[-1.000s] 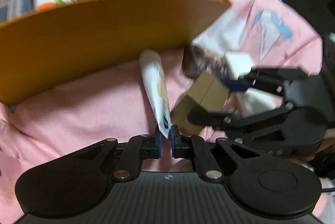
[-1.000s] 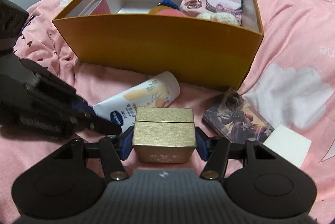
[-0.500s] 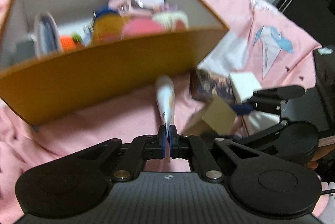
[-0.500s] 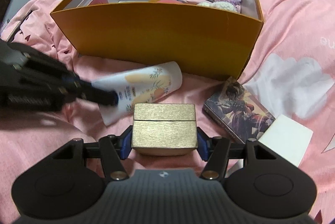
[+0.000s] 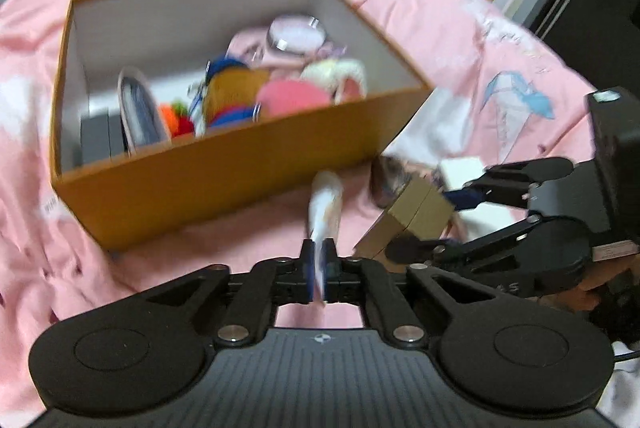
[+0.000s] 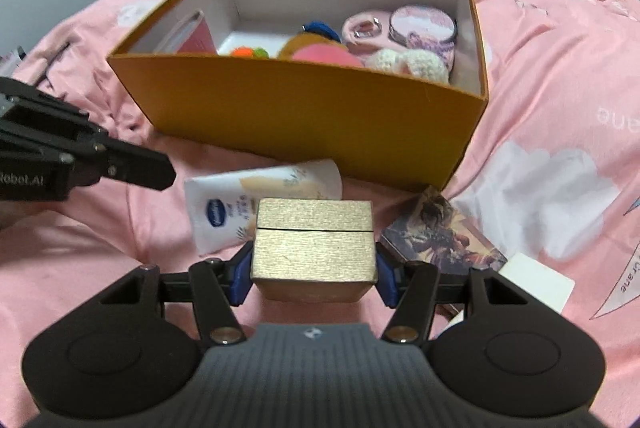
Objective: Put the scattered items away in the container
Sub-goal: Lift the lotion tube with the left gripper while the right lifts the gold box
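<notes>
An orange cardboard box (image 6: 304, 116) stands open on the pink bedspread and holds several small items; it also shows in the left wrist view (image 5: 224, 172). My left gripper (image 5: 319, 270) is shut on the flat end of a white cream tube (image 5: 325, 204), lifted in front of the box; the tube also shows in the right wrist view (image 6: 256, 204). My right gripper (image 6: 314, 268) is shut on a gold box (image 6: 314, 248) and holds it in front of the orange box. The gold box also shows in the left wrist view (image 5: 416, 216), held right of the tube.
A card box with dark artwork (image 6: 444, 240) and a white square pad (image 6: 536, 280) lie on the bedspread at the right, near the orange box's corner. The pink bedspread (image 6: 560, 76) is rumpled all around.
Both grippers have risen with their items, so more of the orange box's inside shows. The tube has come off the bed and swung to point at the box.
</notes>
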`<action>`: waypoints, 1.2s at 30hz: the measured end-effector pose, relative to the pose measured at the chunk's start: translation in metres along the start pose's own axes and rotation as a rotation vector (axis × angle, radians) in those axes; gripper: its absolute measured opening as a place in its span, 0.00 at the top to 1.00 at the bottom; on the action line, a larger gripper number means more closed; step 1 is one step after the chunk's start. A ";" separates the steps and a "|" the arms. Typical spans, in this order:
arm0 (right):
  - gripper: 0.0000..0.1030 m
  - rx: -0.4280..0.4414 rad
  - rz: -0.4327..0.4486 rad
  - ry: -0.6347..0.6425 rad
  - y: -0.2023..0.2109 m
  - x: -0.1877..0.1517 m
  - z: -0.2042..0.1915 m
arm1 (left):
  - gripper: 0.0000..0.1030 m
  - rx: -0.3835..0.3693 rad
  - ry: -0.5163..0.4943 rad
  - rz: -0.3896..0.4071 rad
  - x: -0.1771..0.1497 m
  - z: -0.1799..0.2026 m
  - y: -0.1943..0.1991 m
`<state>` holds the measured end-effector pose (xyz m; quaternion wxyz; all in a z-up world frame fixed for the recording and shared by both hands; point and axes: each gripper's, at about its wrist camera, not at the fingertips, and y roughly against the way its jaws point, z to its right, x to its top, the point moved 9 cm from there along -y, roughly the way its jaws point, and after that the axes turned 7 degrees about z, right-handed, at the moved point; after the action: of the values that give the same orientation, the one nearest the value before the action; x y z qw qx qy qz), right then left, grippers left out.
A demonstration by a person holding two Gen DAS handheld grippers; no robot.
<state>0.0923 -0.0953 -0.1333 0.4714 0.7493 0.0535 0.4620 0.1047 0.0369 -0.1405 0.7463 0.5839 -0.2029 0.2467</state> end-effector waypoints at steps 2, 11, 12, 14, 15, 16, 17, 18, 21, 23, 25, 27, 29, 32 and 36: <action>0.40 0.004 -0.007 -0.003 -0.001 -0.003 0.001 | 0.77 -0.015 0.025 -0.018 -0.005 -0.002 -0.007; 0.40 0.001 -0.027 0.000 -0.009 -0.009 0.001 | 0.58 -0.015 0.046 -0.044 -0.008 -0.005 -0.039; 0.40 0.002 -0.028 -0.002 -0.010 -0.010 0.001 | 0.58 -0.020 0.048 -0.054 -0.008 -0.005 -0.042; 0.40 0.005 -0.030 -0.008 -0.011 -0.009 0.002 | 0.58 -0.009 0.043 -0.075 -0.009 -0.006 -0.047; 0.40 0.006 -0.030 -0.010 -0.011 -0.009 0.002 | 0.58 -0.011 0.038 -0.080 -0.009 -0.005 -0.048; 0.40 0.007 -0.031 -0.012 -0.011 -0.009 0.002 | 0.58 -0.027 0.037 -0.074 -0.008 -0.004 -0.048; 0.40 0.008 -0.032 -0.013 -0.012 -0.009 0.002 | 0.56 -0.047 0.035 -0.065 -0.007 -0.003 -0.046; 0.40 0.008 -0.033 -0.013 -0.012 -0.009 0.002 | 0.52 -0.059 0.028 -0.053 -0.005 -0.001 -0.045; 0.40 0.008 -0.033 -0.013 -0.013 -0.010 0.002 | 0.47 -0.029 0.006 -0.032 0.002 -0.002 -0.044; 0.40 0.008 -0.032 -0.015 -0.013 -0.010 0.002 | 0.47 -0.016 0.010 -0.030 0.004 -0.004 -0.046; 0.40 0.008 -0.032 -0.015 -0.013 -0.010 0.002 | 0.50 -0.035 0.019 -0.039 0.003 -0.003 -0.049; 0.40 0.009 -0.032 -0.017 -0.013 -0.010 0.002 | 0.58 -0.043 0.017 -0.050 0.001 -0.002 -0.051; 0.40 0.010 -0.032 -0.017 -0.014 -0.010 0.003 | 0.59 -0.031 0.005 -0.056 -0.001 -0.001 -0.053; 0.40 0.009 -0.032 -0.017 -0.014 -0.011 0.003 | 0.59 -0.052 0.013 -0.069 -0.004 0.000 -0.056; 0.40 0.010 -0.034 -0.023 -0.015 -0.012 0.003 | 0.59 -0.055 0.026 -0.094 -0.010 0.000 -0.061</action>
<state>0.0934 -0.0955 -0.1527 0.4759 0.7560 0.0632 0.4450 0.1337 0.0234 -0.1936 0.7755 0.5687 -0.1724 0.2135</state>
